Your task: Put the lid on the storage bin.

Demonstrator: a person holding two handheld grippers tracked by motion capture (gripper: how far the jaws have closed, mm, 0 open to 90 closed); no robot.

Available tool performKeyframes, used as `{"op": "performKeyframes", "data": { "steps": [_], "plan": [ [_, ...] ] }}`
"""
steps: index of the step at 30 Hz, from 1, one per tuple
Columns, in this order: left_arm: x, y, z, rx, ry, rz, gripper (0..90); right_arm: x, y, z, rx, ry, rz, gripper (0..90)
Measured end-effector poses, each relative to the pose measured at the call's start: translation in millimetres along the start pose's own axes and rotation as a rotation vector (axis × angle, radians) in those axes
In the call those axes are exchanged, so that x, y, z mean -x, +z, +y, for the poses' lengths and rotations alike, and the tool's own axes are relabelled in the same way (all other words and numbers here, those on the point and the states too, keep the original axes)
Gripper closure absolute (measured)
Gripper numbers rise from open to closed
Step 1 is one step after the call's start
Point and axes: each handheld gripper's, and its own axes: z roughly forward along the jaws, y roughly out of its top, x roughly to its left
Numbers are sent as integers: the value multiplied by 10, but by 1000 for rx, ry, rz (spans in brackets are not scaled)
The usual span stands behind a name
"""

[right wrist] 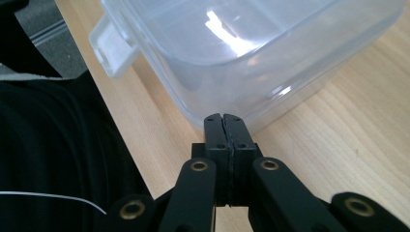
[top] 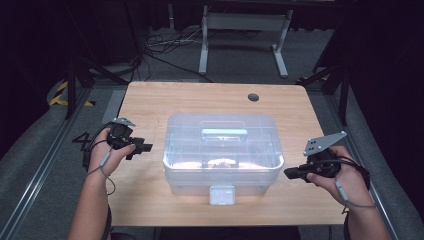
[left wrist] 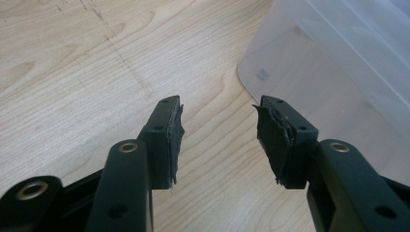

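A clear lidded storage box sits mid-bench, its contents blurred behind the plastic. The left hand-held gripper gapes empty just left of it; the right hand-held gripper, jaws pressed together on nothing, points at its near right corner

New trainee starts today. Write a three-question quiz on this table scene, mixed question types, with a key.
1. True or false: the right gripper is open.
2. Multiple choice: where does the box stand? A) at the table's far left corner B) about mid-table, between the two grippers C) on the floor
3. Fill in: the left gripper has ____ between its open jaws.

Key
1. False: its jaws are pressed together, near the box's corner.
2. B
3. Nothing: bare wood shows in the gap, with the box off to one side.
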Motion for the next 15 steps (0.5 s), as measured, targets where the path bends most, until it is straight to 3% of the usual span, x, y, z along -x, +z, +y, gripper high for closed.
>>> {"op": "performKeyframes", "data": {
  "steps": [7, 15],
  "plan": [
    [18, -52, -96, 6, -10, 11, 510, 58, -163, 35, 113, 6, -25, 900],
    [105, -83, -186, 18, -2, 8, 486, 183, -220, 90, 234, 28, -65, 900]
  ]
}}
